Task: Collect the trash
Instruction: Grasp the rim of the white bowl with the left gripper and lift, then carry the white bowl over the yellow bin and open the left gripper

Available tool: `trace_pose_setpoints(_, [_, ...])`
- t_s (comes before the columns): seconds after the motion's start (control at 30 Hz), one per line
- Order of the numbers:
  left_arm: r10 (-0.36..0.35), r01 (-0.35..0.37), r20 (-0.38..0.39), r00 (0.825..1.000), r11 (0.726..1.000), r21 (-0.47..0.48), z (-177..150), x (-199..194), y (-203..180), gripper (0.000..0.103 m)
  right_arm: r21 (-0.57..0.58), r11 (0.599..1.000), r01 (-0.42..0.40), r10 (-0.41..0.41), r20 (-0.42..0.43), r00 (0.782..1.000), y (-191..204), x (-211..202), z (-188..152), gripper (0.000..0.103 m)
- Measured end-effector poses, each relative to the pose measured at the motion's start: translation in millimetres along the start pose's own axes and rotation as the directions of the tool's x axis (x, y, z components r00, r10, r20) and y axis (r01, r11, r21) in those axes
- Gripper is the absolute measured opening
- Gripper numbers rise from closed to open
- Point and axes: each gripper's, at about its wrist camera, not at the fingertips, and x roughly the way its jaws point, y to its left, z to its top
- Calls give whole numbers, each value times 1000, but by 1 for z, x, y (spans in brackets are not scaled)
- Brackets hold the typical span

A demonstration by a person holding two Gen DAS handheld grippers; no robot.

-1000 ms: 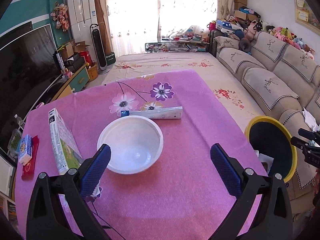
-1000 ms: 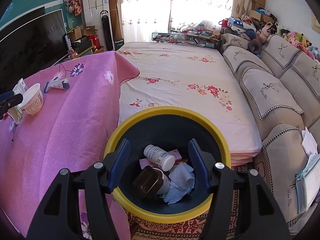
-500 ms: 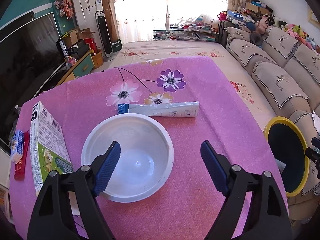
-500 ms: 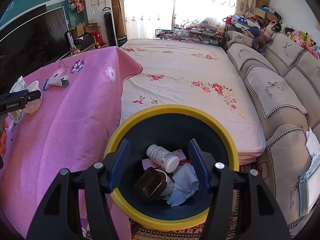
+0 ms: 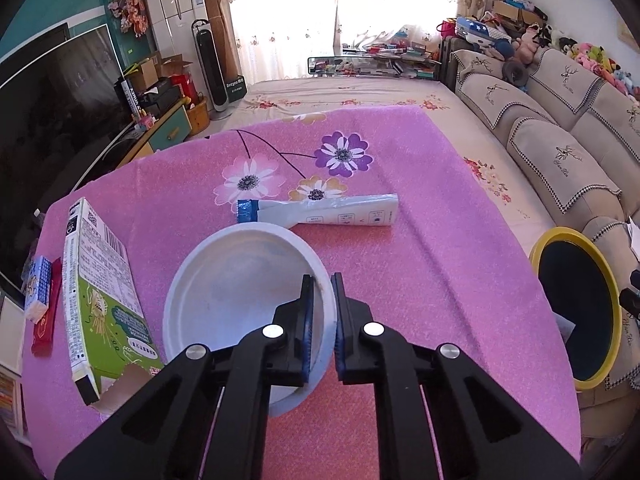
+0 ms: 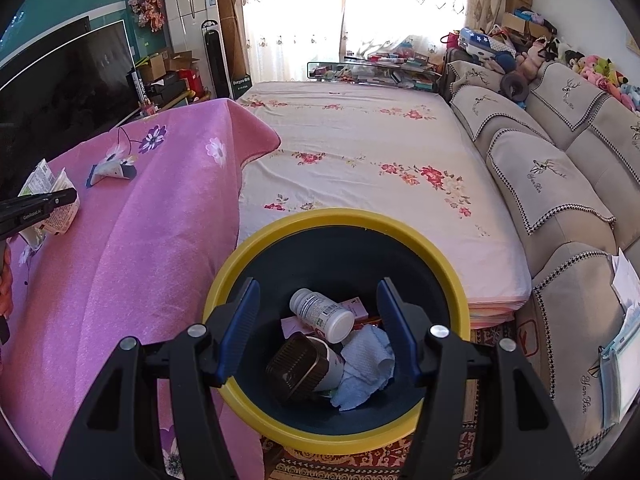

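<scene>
My left gripper [image 5: 322,304] is shut on the right rim of a white paper bowl [image 5: 240,288] on the pink flowered tablecloth [image 5: 420,264]. A white tube with a blue end [image 5: 324,213] lies just beyond the bowl. A green and white carton [image 5: 100,292] lies left of it. My right gripper [image 6: 318,320] is open and empty above the yellow-rimmed dark bin [image 6: 336,224], which holds a white pill bottle [image 6: 322,314], a brown-lidded jar [image 6: 304,364] and a blue cloth [image 6: 366,364]. The bin also shows in the left wrist view [image 5: 560,236], right of the table.
A blue packet [image 5: 38,292] and a red wrapper [image 5: 46,324] lie at the table's left edge. A flowered bed [image 6: 360,152] lies beyond the table, a beige sofa [image 6: 560,184] on the right, a TV [image 5: 48,120] on the left.
My left gripper moved down and forward and closed on the bowl's right rim. The right gripper stayed open over the bin.
</scene>
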Motion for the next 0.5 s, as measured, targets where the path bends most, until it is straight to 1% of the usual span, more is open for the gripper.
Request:
trace_pose_setpoints(0.2, [-46,45,47,998,999,31,-10,-43,-14,9,-2,1000,-7,7,24,1000,2,-14,-3,58])
trace_pose_setpoints(0.5, [-127,115,104,986,987,114,-21,-110,-47,9,4,1000,-14,13,64,998,-2,-37,-10,58])
